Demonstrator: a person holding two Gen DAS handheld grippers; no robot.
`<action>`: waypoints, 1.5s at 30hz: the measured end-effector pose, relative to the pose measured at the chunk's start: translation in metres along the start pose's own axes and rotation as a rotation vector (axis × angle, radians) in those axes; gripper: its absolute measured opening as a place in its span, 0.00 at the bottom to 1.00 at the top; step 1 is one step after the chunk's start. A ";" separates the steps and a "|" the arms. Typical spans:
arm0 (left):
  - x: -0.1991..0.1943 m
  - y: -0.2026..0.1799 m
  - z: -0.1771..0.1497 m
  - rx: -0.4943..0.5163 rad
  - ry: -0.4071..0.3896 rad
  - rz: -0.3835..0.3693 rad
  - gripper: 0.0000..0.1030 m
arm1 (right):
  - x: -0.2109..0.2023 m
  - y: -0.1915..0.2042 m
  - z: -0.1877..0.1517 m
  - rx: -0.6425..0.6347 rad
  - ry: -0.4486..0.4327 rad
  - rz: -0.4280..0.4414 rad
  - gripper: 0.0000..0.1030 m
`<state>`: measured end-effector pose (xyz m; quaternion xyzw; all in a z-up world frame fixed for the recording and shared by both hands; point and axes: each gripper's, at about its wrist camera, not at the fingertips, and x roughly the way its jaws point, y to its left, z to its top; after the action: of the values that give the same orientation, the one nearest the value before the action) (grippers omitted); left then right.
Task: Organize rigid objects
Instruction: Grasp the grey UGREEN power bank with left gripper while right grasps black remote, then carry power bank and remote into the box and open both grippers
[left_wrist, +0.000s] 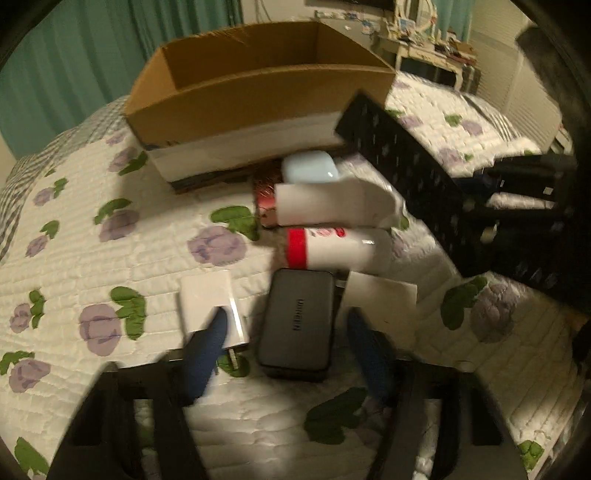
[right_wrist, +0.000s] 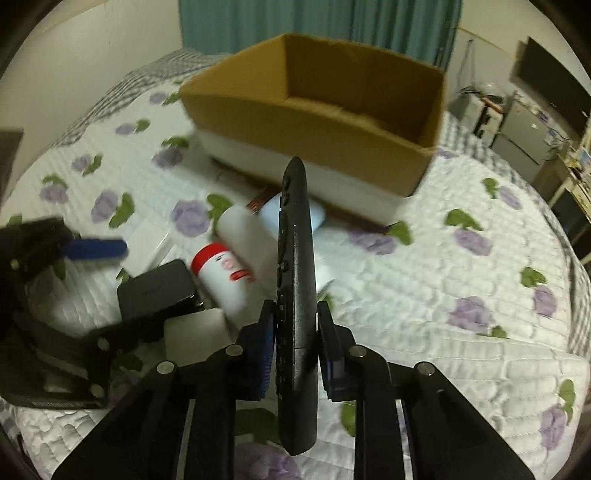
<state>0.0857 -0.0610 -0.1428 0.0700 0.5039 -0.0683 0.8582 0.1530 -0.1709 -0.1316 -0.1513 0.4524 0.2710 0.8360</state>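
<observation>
Both right claw (right_wrist: 295, 332) pads clamp the remote (right_wrist: 295, 280).

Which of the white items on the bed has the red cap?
The white bottle lying on its side beside the dark grey case. Its neighbour, the plain white tube, and the white charger show no red.

the remote (right_wrist: 295, 280) hid part of the pale blue case (right_wrist: 317, 216) from you; a red packet (left_wrist: 264, 195) lay mostly covered by the white tube (left_wrist: 332, 205).
</observation>
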 end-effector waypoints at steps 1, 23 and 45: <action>0.004 0.000 0.001 -0.002 0.013 -0.010 0.43 | -0.002 -0.002 0.000 0.006 -0.004 0.000 0.20; 0.048 0.010 0.046 -0.033 0.101 -0.056 0.41 | -0.013 -0.007 -0.003 0.033 -0.040 0.011 0.20; -0.071 0.056 0.119 -0.146 -0.253 -0.057 0.41 | -0.101 -0.012 0.095 0.019 -0.271 -0.063 0.20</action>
<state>0.1633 -0.0253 -0.0204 -0.0160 0.3970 -0.0641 0.9154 0.1796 -0.1648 0.0051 -0.1195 0.3331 0.2581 0.8990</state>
